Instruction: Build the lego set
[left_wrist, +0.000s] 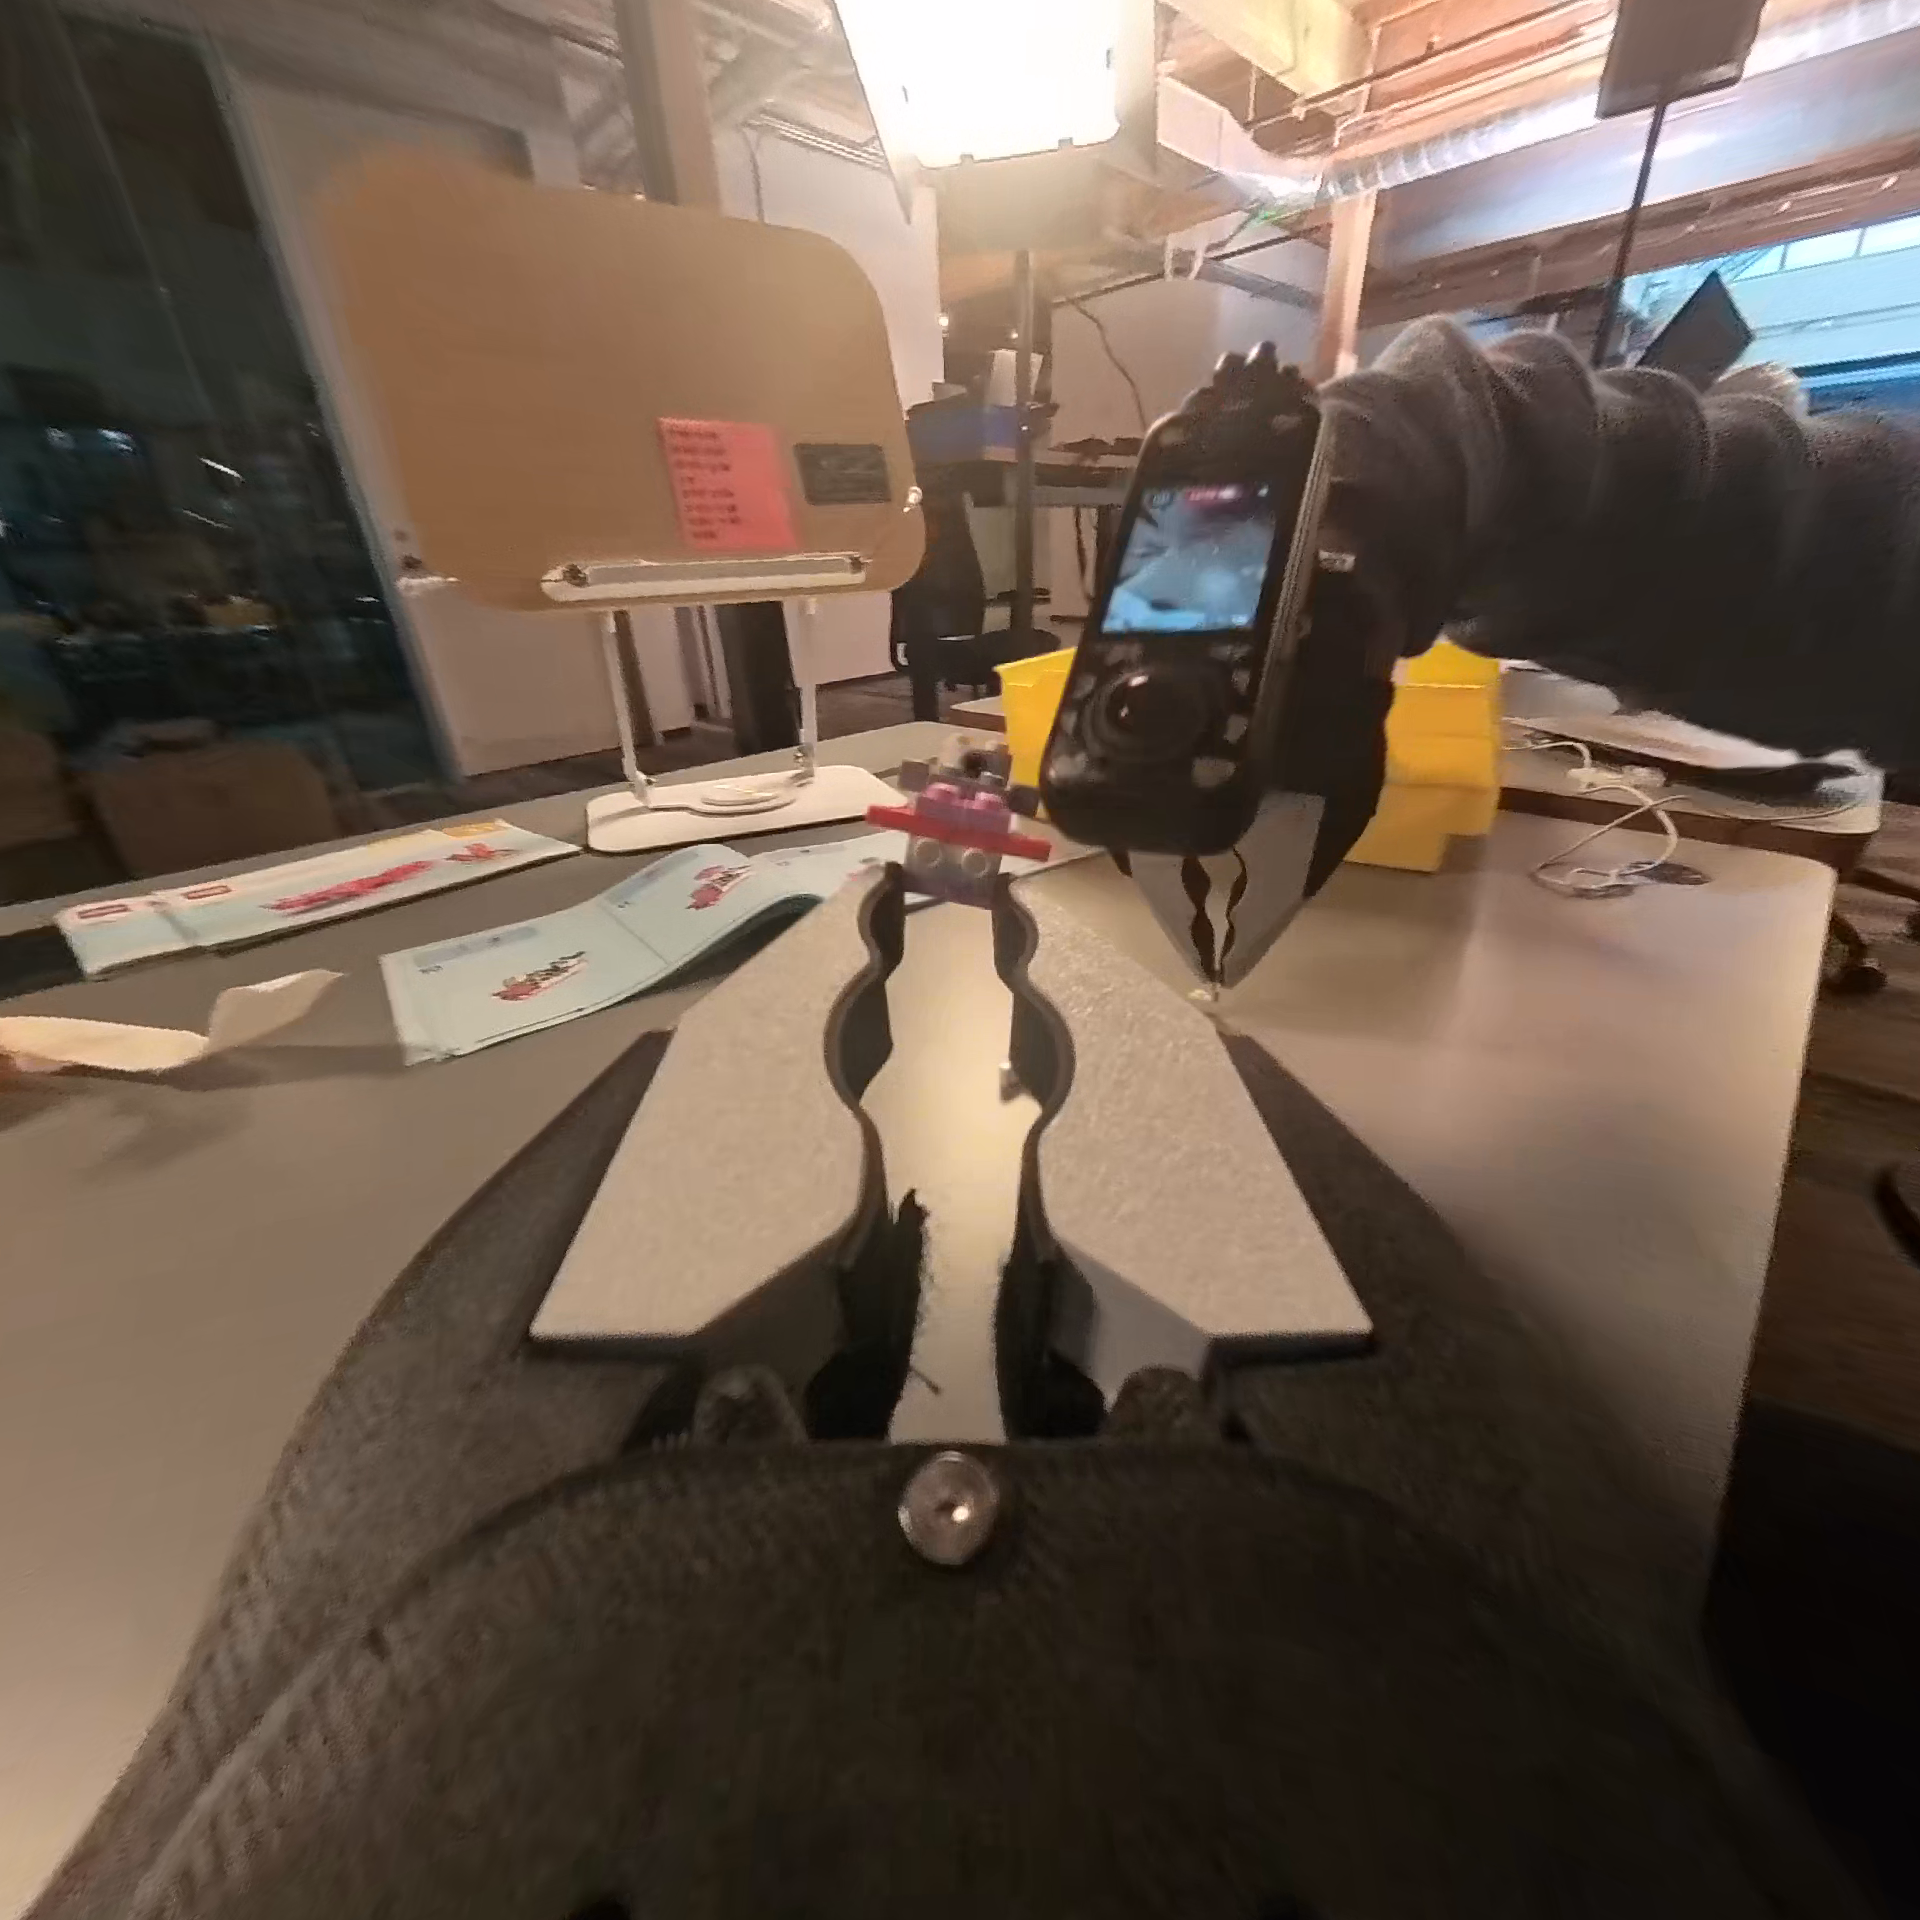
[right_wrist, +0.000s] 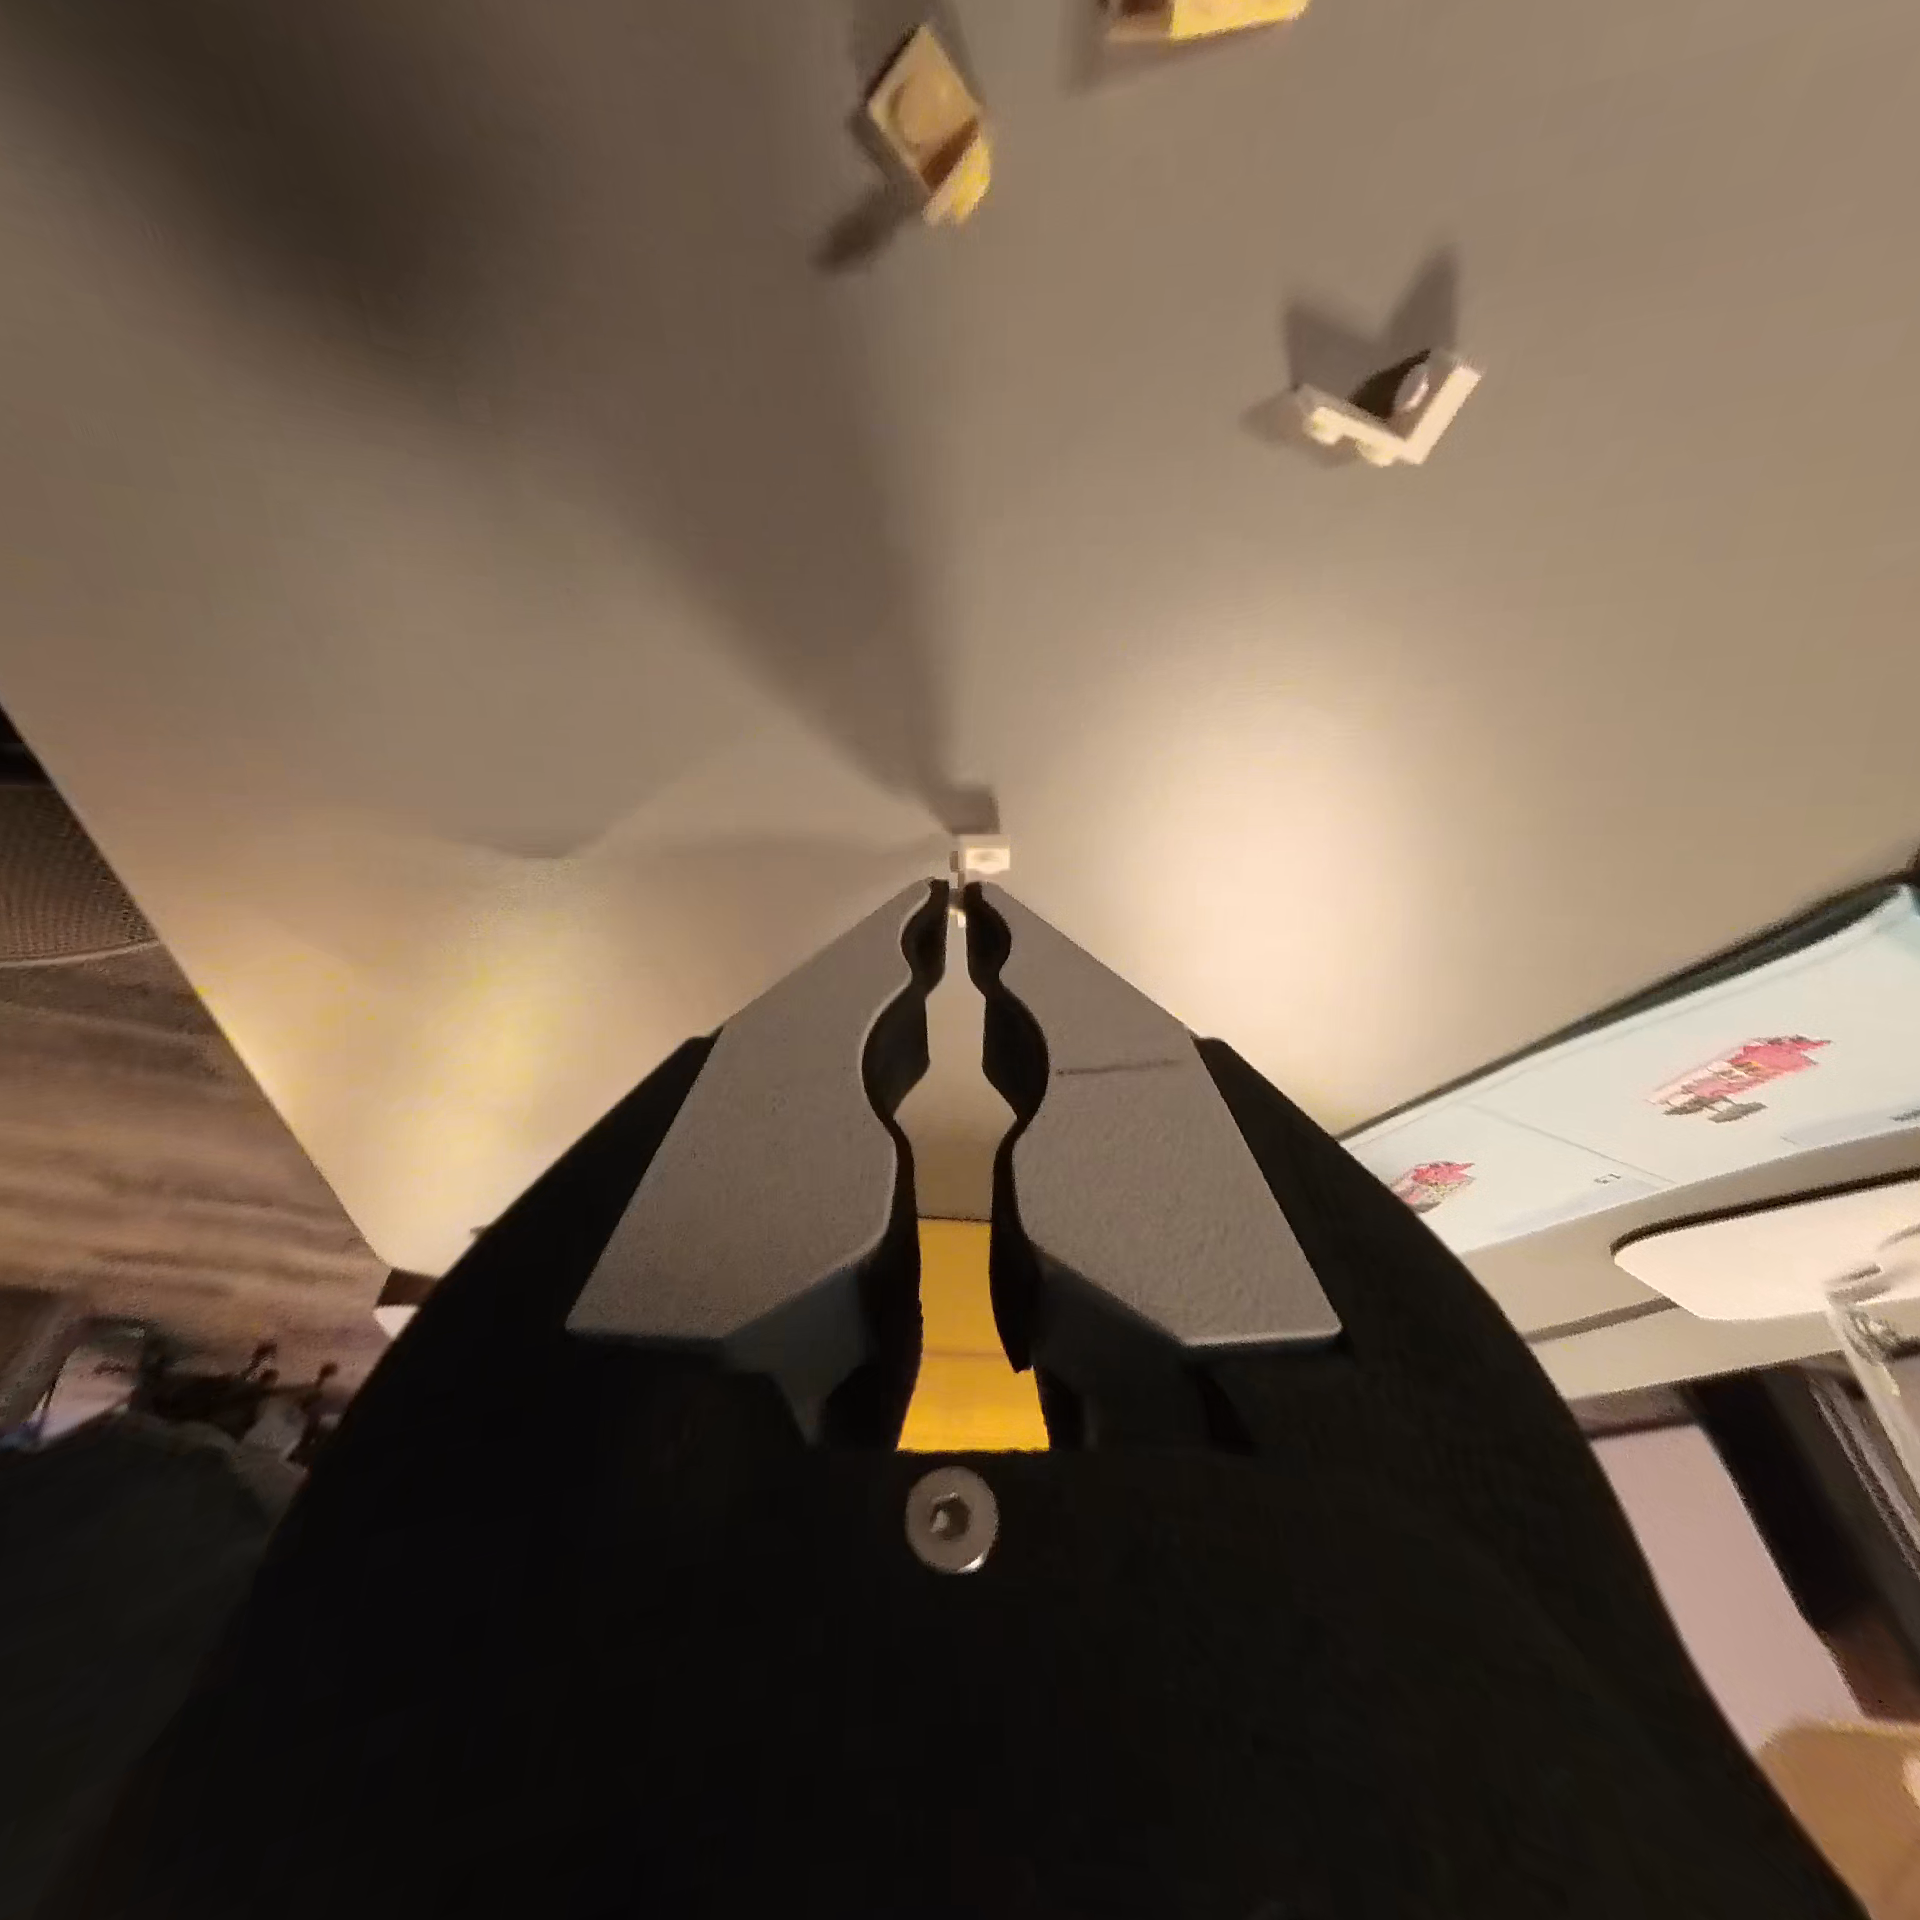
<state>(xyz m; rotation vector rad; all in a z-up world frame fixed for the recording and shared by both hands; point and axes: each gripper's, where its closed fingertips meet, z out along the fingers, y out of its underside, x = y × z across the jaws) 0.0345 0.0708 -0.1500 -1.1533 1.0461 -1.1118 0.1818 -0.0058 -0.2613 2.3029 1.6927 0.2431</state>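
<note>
Left wrist view, gripper (left_wrist: 943, 894) clamping upright brick model (left_wrist: 956, 821)

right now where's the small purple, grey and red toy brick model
In the left wrist view, the brick model sits clamped at the left gripper tips, above the table, beside the open booklet.

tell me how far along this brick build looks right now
Partly built: the left gripper holds a small brick model of grey, purple and red pieces, clamped at its base. In hand: the right gripper has closed on a tiny white piece at the table. Left: two loose pale bricks, one and another, lie unused, and the instruction booklet lies open.
</note>
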